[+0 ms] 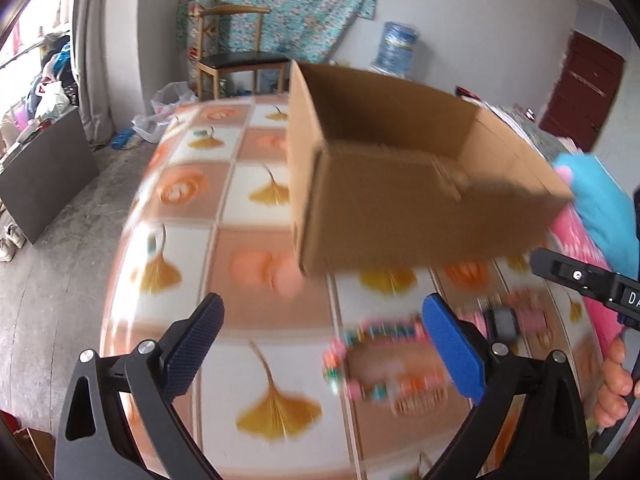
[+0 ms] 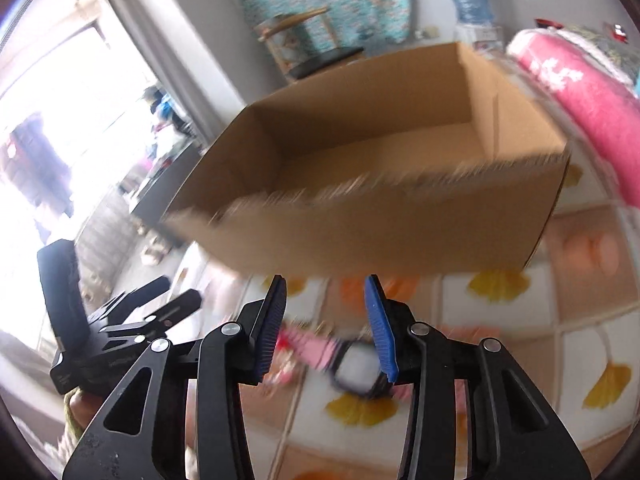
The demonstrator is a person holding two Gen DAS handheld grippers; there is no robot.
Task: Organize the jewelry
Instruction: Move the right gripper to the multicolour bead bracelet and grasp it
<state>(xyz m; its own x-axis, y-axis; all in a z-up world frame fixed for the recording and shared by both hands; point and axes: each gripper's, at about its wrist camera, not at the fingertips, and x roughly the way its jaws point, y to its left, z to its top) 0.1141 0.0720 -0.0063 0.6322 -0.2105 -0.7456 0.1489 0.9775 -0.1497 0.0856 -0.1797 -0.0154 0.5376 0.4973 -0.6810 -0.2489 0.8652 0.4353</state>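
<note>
An open-topped cardboard box [image 1: 420, 216] [image 2: 380, 220] stands on the table past both grippers, and I see nothing inside it. My left gripper [image 1: 322, 302] is open wide over the tablecloth with nothing between its pads. A multicoloured bead bracelet [image 1: 384, 329] lies just inside its right finger, with a small golden comb-like piece [image 1: 416, 402] beside it. A black watch with a pink strap [image 1: 504, 322] [image 2: 356, 372] lies on the cloth. My right gripper [image 2: 325, 280] hangs over it, jaws partly apart, pads not pressing on it. Both views are blurred.
The table [image 1: 256, 192] wears a cloth of ginkgo-leaf and peach squares; its left edge drops to bare floor. A pink towel [image 2: 592, 112] and a blue cloth [image 1: 600, 200] lie at the right. A wooden chair [image 1: 236, 60] and a water bottle [image 1: 396, 48] stand behind.
</note>
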